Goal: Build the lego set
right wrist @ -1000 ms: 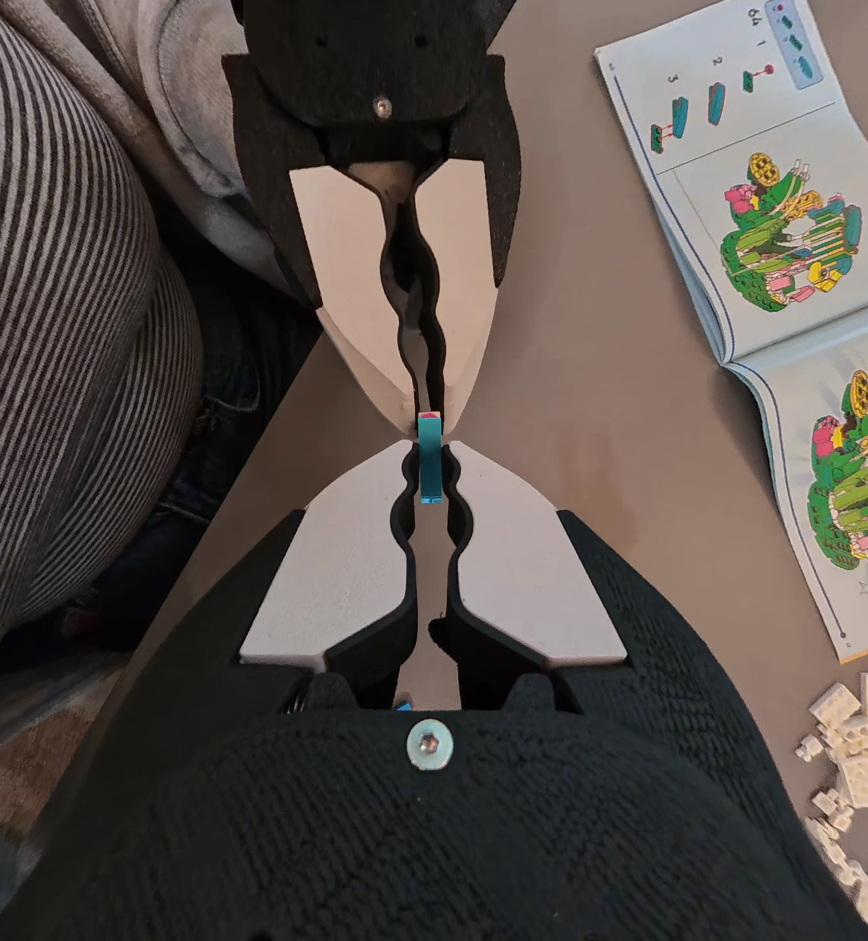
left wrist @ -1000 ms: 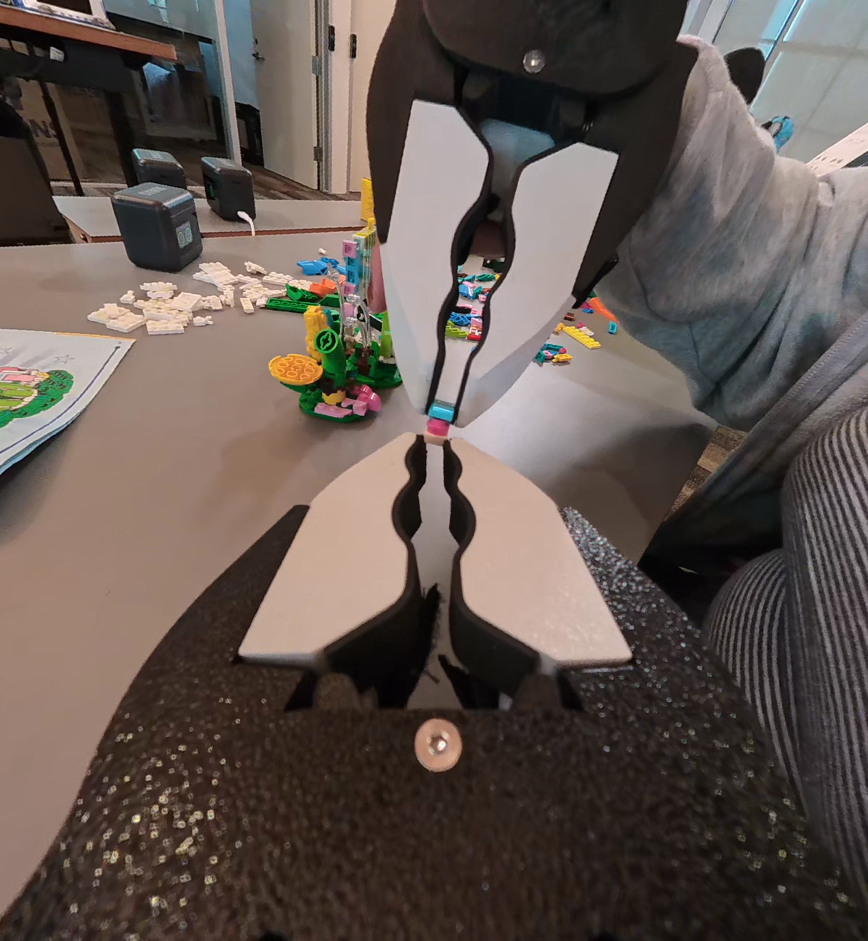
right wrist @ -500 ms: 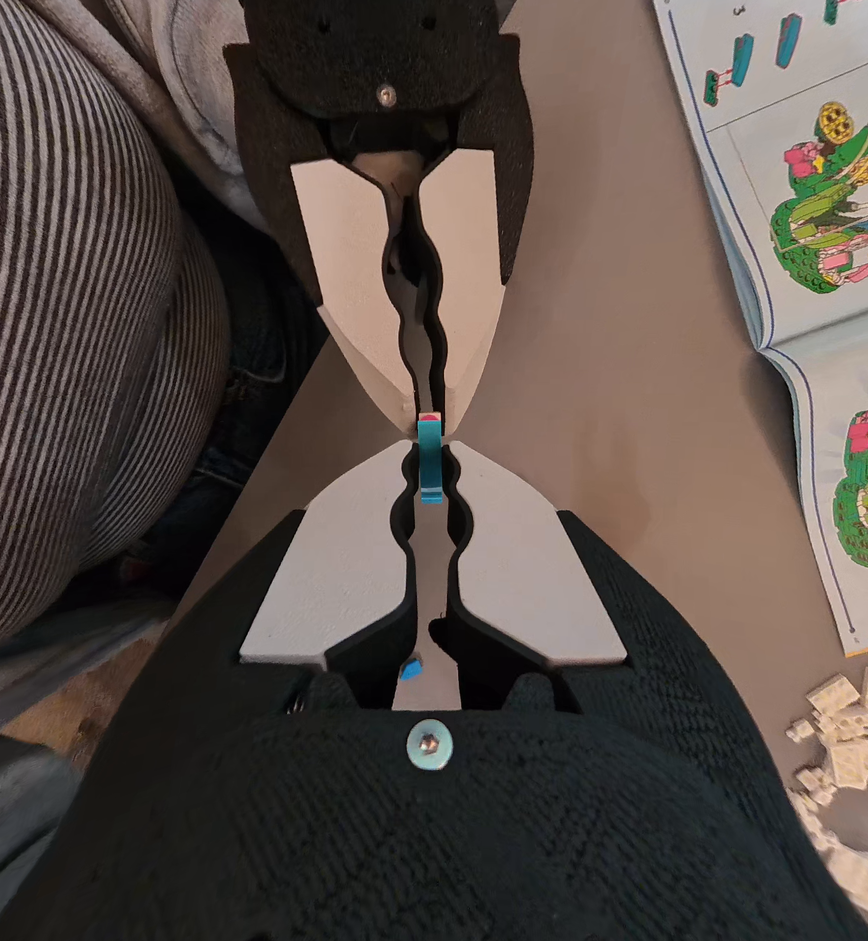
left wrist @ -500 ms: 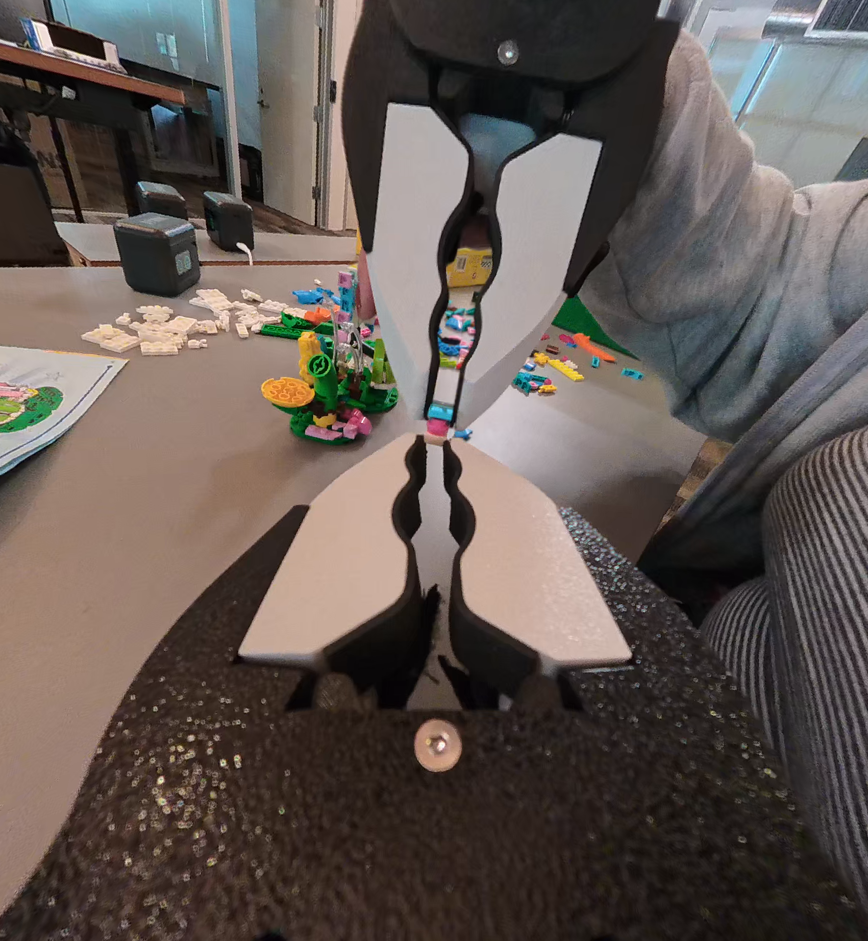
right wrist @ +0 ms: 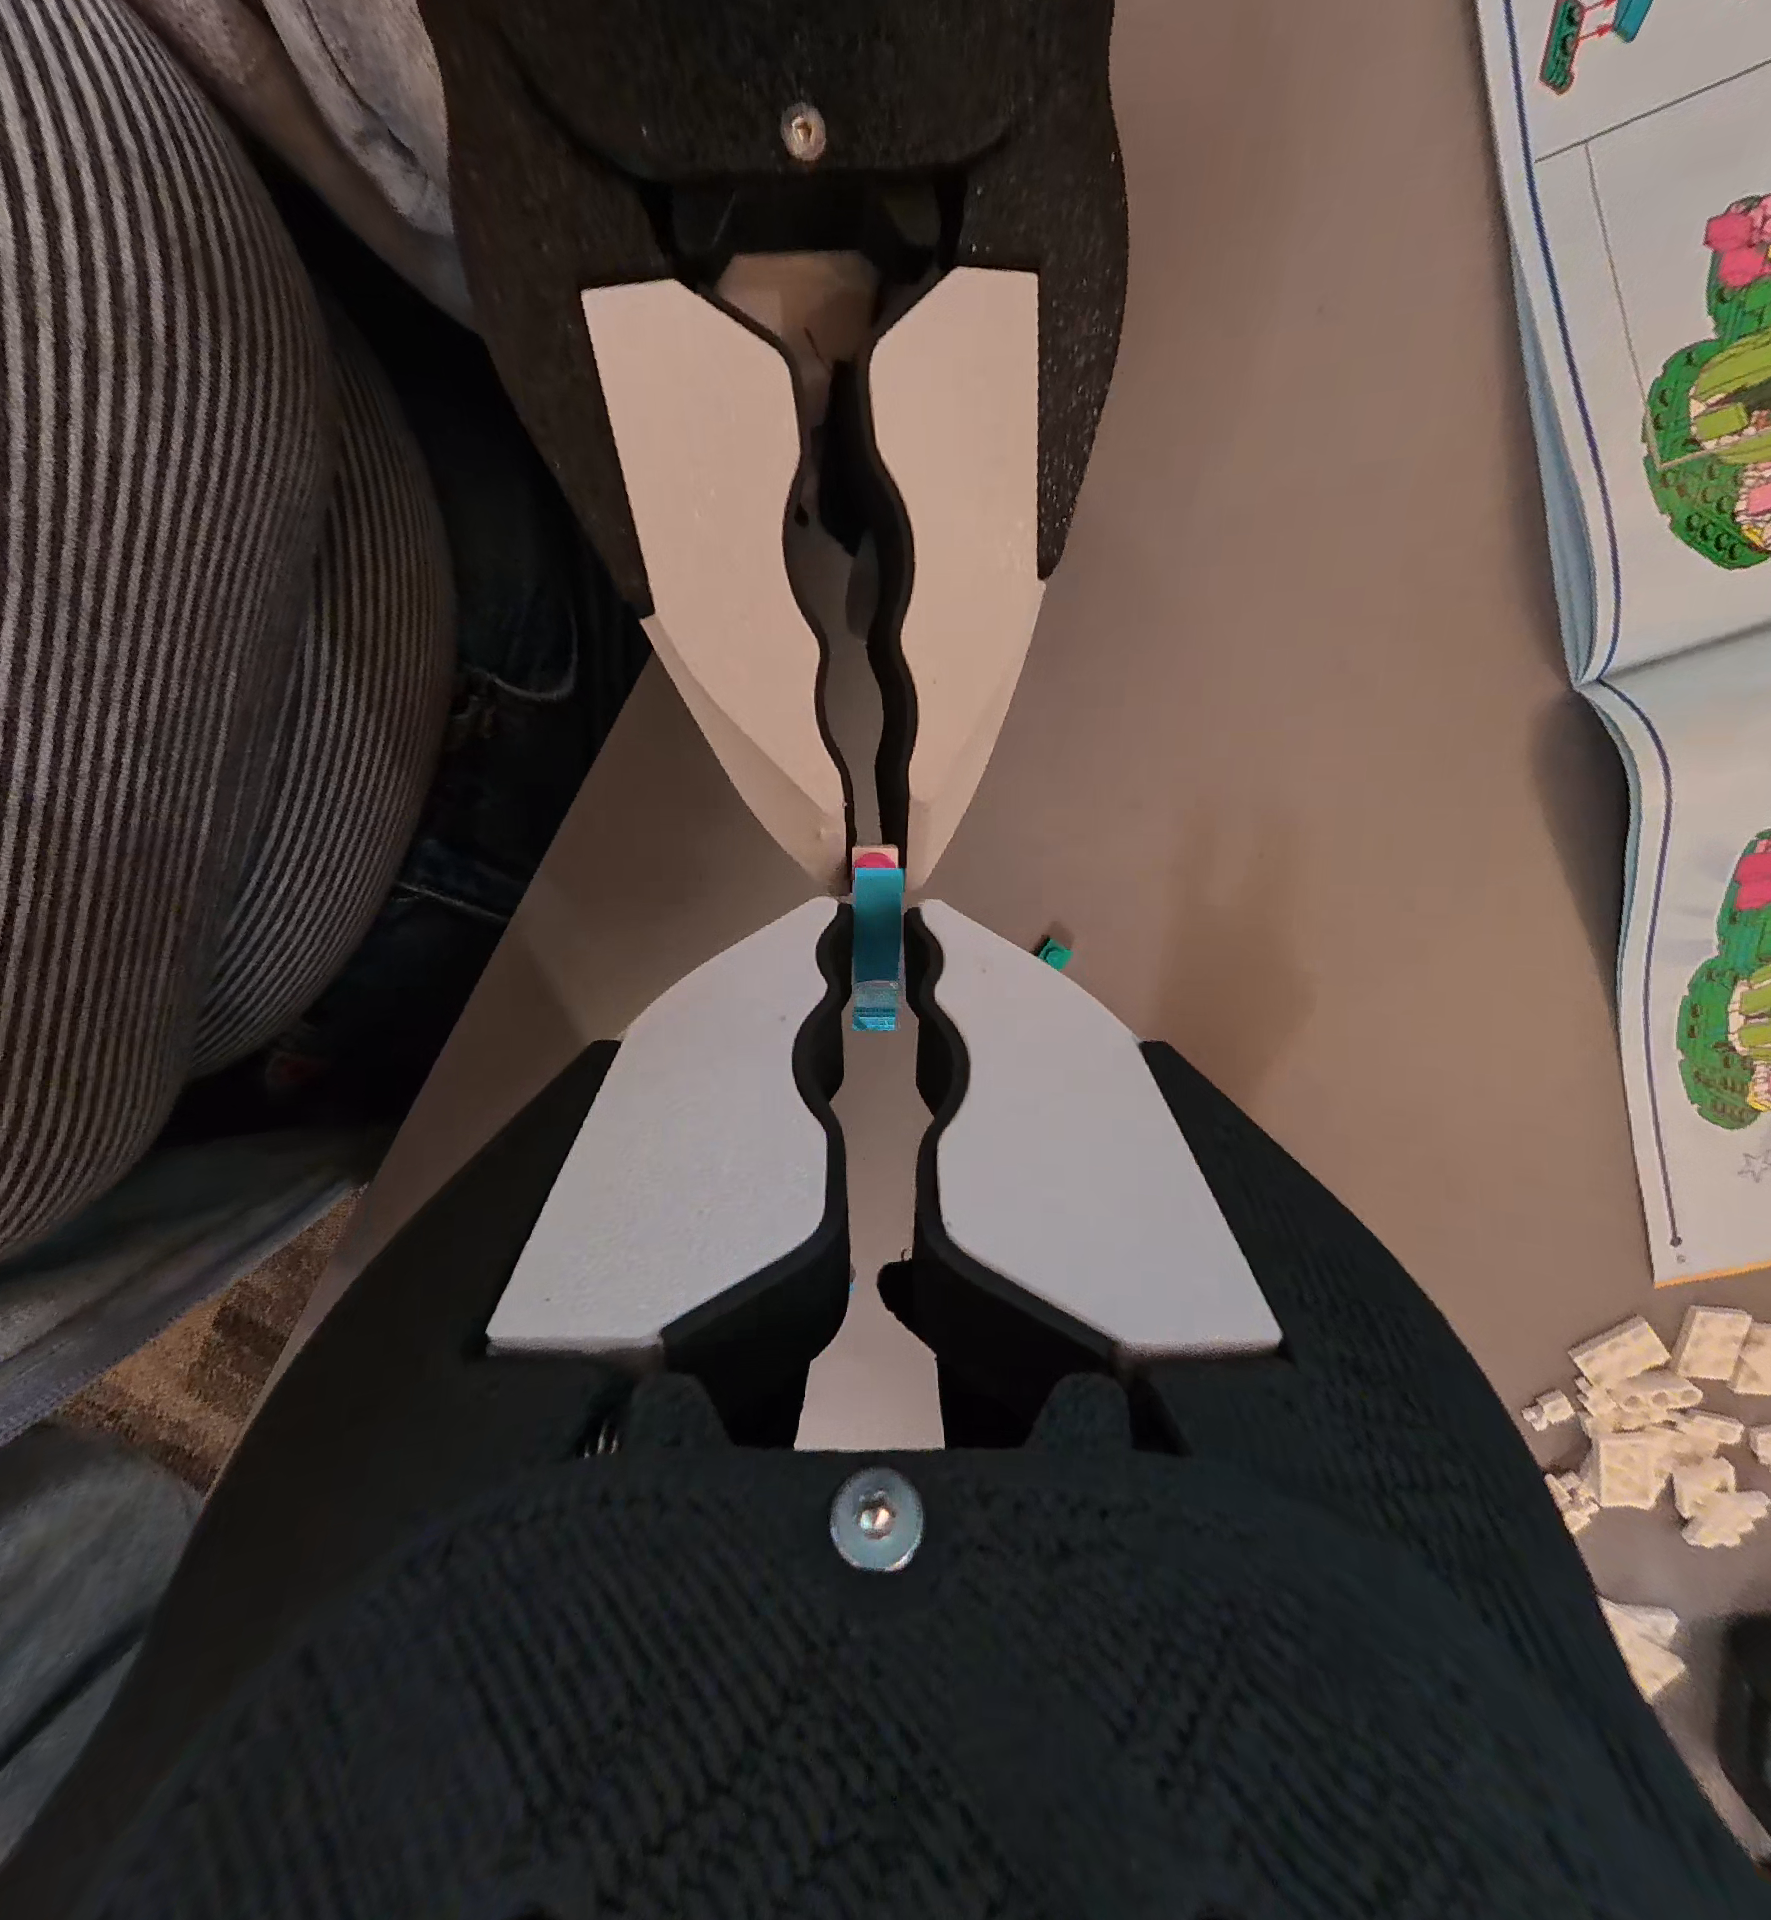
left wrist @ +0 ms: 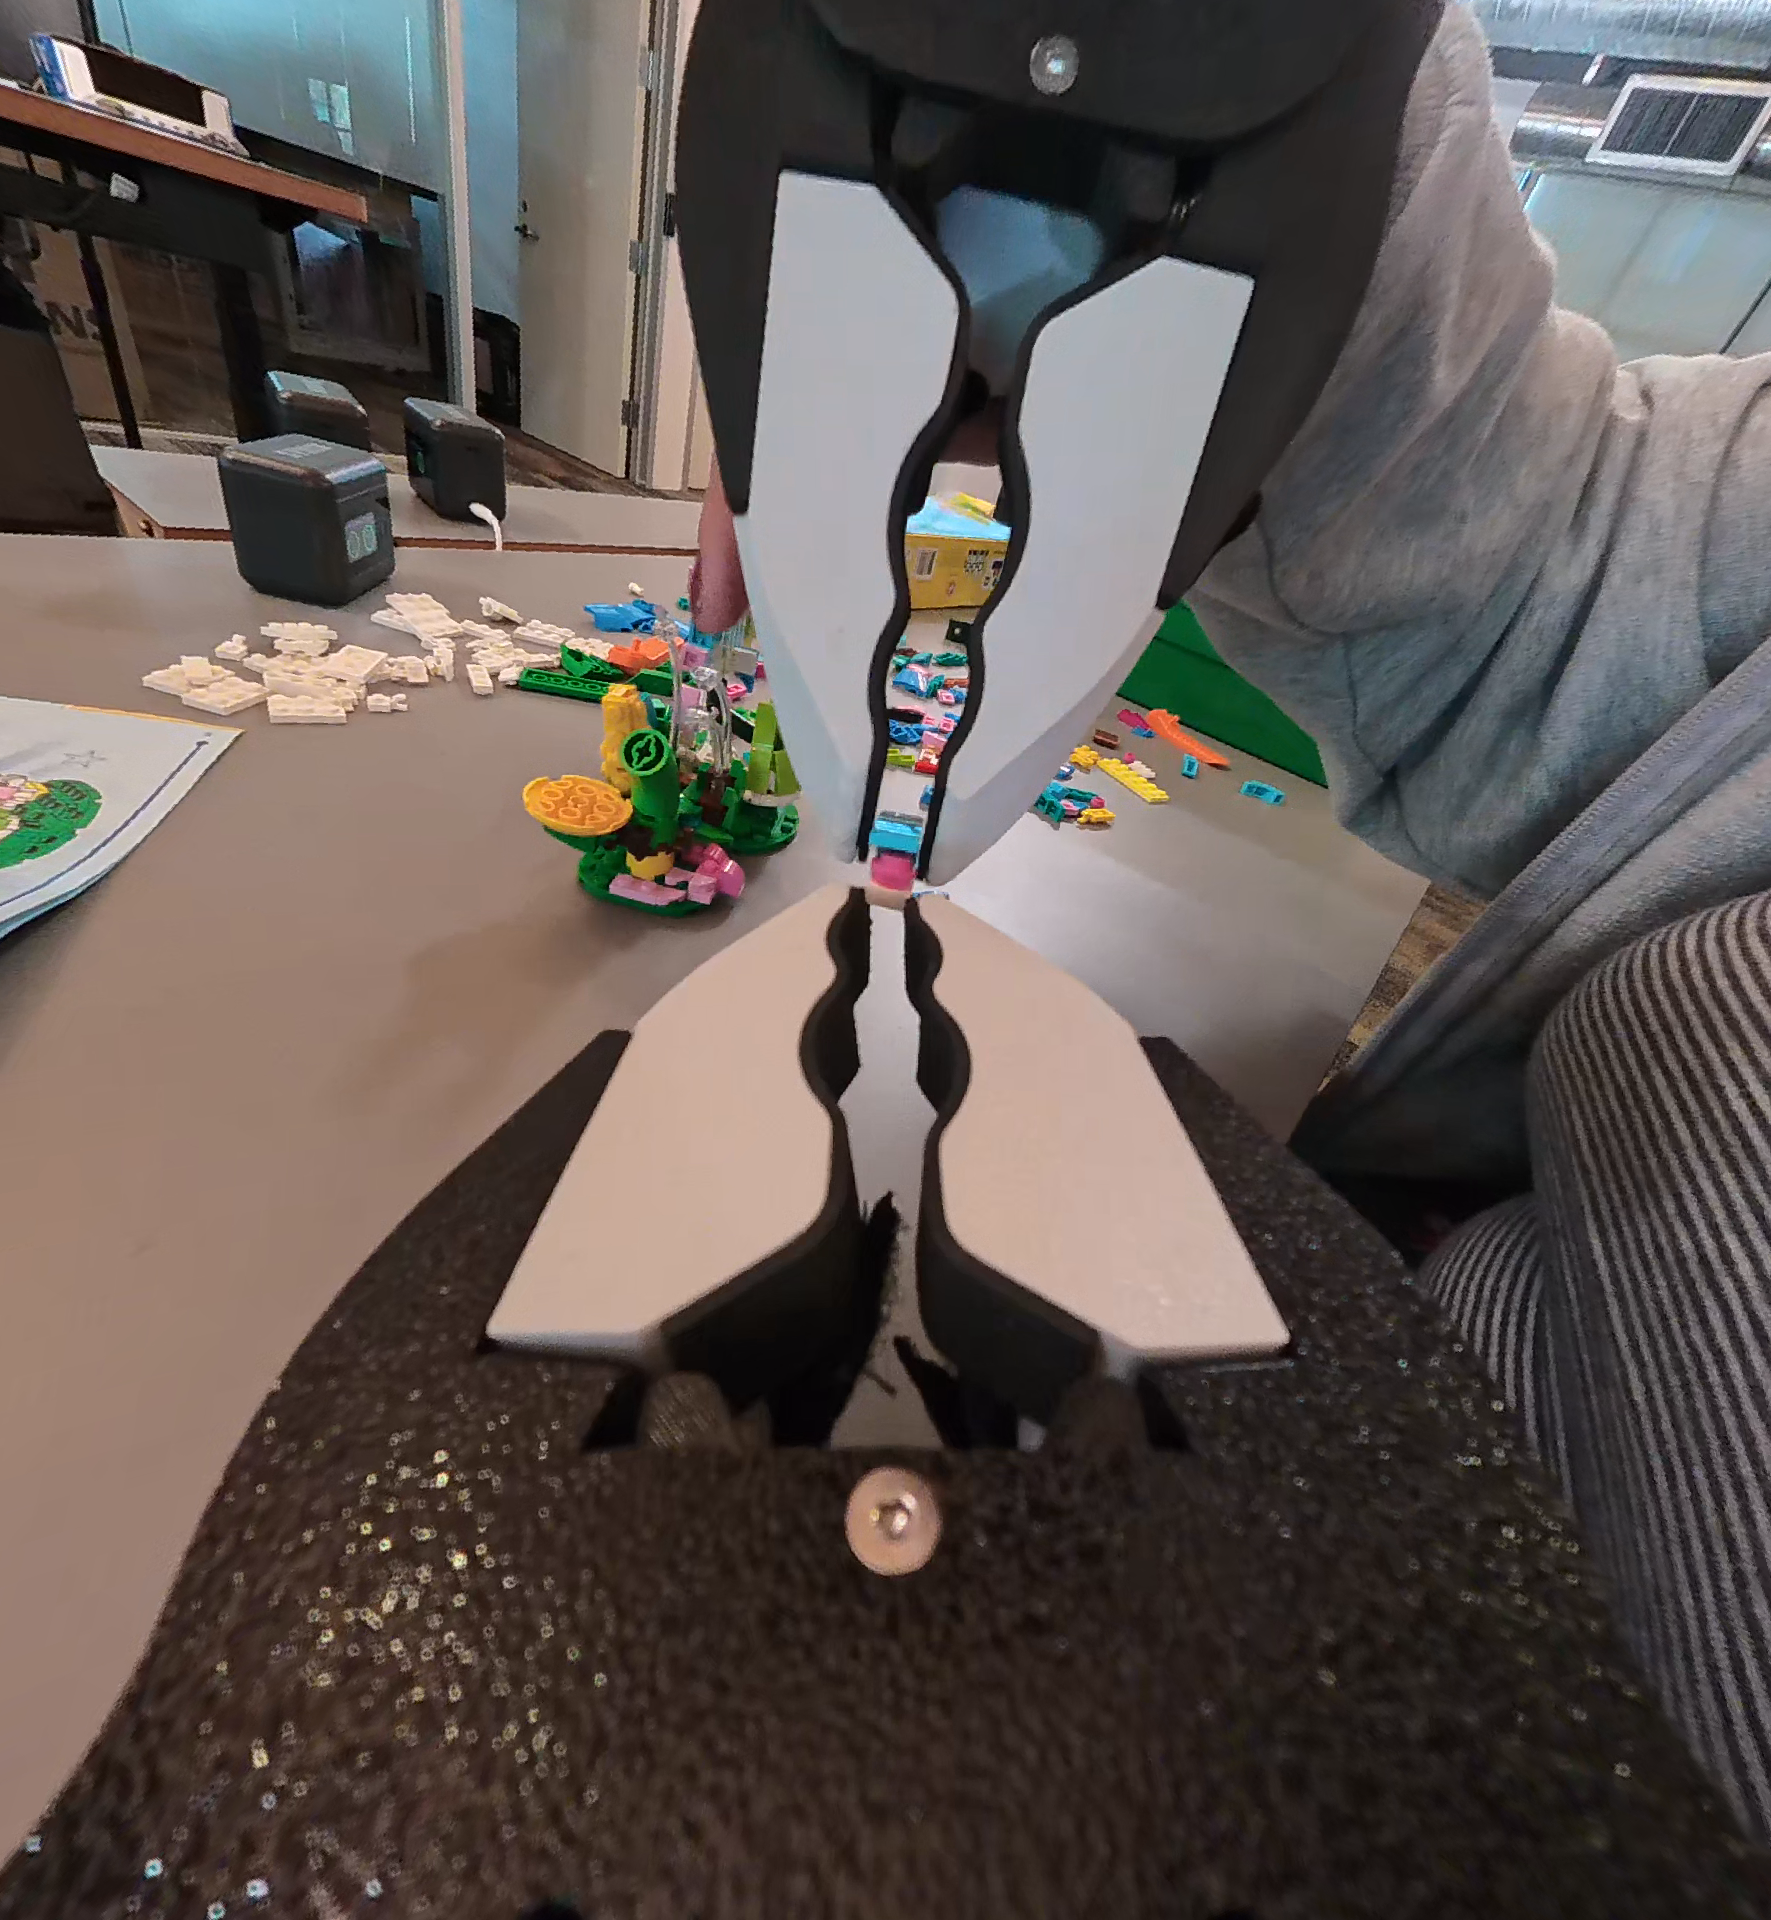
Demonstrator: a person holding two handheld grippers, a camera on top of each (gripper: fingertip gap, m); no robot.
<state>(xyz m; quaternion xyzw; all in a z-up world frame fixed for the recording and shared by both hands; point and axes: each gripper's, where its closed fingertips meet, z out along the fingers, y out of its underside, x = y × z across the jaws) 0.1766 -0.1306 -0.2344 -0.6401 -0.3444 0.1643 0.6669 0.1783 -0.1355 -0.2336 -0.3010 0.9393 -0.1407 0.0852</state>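
Note:
My left gripper (left wrist: 887, 902) is shut on a small pink and tan piece (left wrist: 891, 871). My right gripper (right wrist: 876, 920) is shut on a teal piece (right wrist: 877, 961), which stands up between its fingers. The two grippers meet tip to tip above the table's near edge, and the teal piece (left wrist: 897, 831) touches the pink and tan piece (right wrist: 874, 858). The right gripper (left wrist: 896, 844) comes down from above in the left wrist view. The left gripper (right wrist: 874, 854) comes from the top in the right wrist view. A partly built green model (left wrist: 668, 821) with a yellow flower stands on the table beyond them.
The open instruction booklet (right wrist: 1743, 520) lies at the right; it also shows in the left wrist view (left wrist: 19, 821). White bricks (left wrist: 320, 675) and coloured bricks (left wrist: 964, 717) are scattered farther back. Dark boxes (left wrist: 304, 530) stand behind. A loose teal piece (right wrist: 1055, 951) lies near the tips. A person's striped sleeve (left wrist: 1691, 1247) is close. Less than 4 cm separates the two grippers' tips.
Both grippers stay shut and tip to tip. They have shifted together, so the booklet slides toward the right edge of the right wrist view. The held pieces keep touching.

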